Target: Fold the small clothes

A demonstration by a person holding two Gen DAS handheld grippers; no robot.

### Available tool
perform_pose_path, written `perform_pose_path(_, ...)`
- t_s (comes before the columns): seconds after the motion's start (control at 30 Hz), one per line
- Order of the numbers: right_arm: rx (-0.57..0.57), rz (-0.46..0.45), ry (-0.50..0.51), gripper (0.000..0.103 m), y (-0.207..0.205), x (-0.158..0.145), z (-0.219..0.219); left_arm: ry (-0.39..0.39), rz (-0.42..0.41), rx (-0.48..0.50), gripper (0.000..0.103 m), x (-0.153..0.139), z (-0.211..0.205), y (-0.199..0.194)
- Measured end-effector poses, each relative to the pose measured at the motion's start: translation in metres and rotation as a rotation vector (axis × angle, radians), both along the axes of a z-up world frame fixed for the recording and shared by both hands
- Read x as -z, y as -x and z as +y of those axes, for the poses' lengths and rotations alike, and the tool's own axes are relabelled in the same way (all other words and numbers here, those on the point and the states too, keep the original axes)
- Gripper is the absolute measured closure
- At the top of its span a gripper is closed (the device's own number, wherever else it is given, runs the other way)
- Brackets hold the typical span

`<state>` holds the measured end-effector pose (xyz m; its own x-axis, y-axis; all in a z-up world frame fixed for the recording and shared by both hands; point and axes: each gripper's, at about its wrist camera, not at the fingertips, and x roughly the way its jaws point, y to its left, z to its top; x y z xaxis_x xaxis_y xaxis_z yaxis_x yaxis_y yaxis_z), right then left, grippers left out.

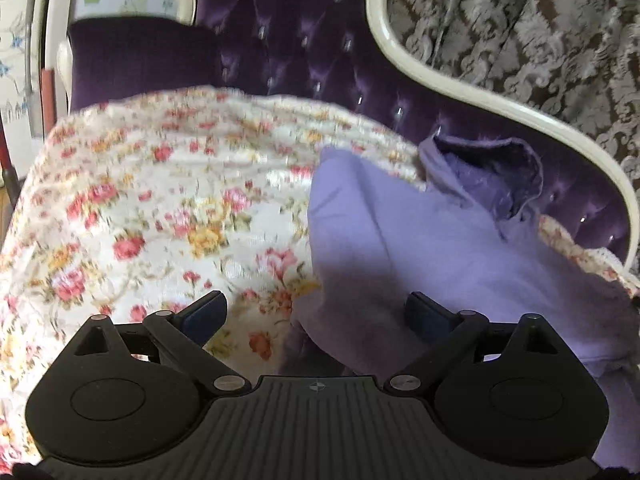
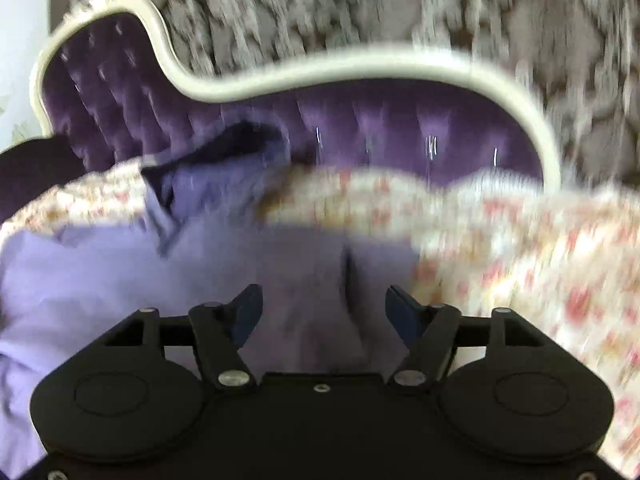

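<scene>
Because the purple top [image 1: 420, 232] lying on the flowery cover [image 1: 140, 184] of the sofa [image 1: 304, 40] looks soft, light and floppy, both the left gripper [image 1: 316, 316] and right gripper [image 2: 324, 312], wide open and holding nothing, should probably pinch a side edge.

Soft matt lilac garment [image 1: 400, 232] lies on floral woven cloth [image 1: 160, 184]; tufted sofa back [image 1: 288, 36] is glossy velvet.
</scene>
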<state>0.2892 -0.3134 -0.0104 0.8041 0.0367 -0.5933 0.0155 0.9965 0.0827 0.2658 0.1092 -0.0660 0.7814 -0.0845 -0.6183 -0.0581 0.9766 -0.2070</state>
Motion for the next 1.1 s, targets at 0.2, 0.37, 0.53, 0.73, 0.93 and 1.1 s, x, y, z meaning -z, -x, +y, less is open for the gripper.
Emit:
perform_pose_path(0.2, -0.246, -0.03, -0.137, 0.031, -0.031, -0.039, 0.04, -0.018, -0.049, 0.021, 0.006, -0.003, -0.002, 0.002)
perform_pose_path(0.37, -0.51, 0.008, -0.228, 0.033, -0.077, -0.039, 0.115, 0.106, 0.077, -0.021, 0.005, 0.017, 0.012, -0.013)
perform_pose_path(0.53, -0.676, 0.106, -0.264, 0.038, -0.121, -0.024, 0.196, 0.101, 0.069, -0.034, 0.005, 0.017, 0.011, -0.011)
perform_pose_path(0.73, -0.775, 0.192, -0.213, 0.038, -0.151, -0.008, 0.272, 0.104, 0.059, -0.038, 0.005, 0.019, 0.011, -0.008)
perform_pose_path(0.93, -0.831, 0.294, -0.17, 0.082, -0.163, 0.009, 0.308, 0.109, 0.054, -0.04, 0.005, 0.019, 0.012, -0.007)
perform_pose_path(1.1, -0.768, 0.26, -0.127, 0.098, -0.164, 0.015, 0.31, 0.121, 0.047, -0.051, 0.005, 0.019, 0.012, -0.006)
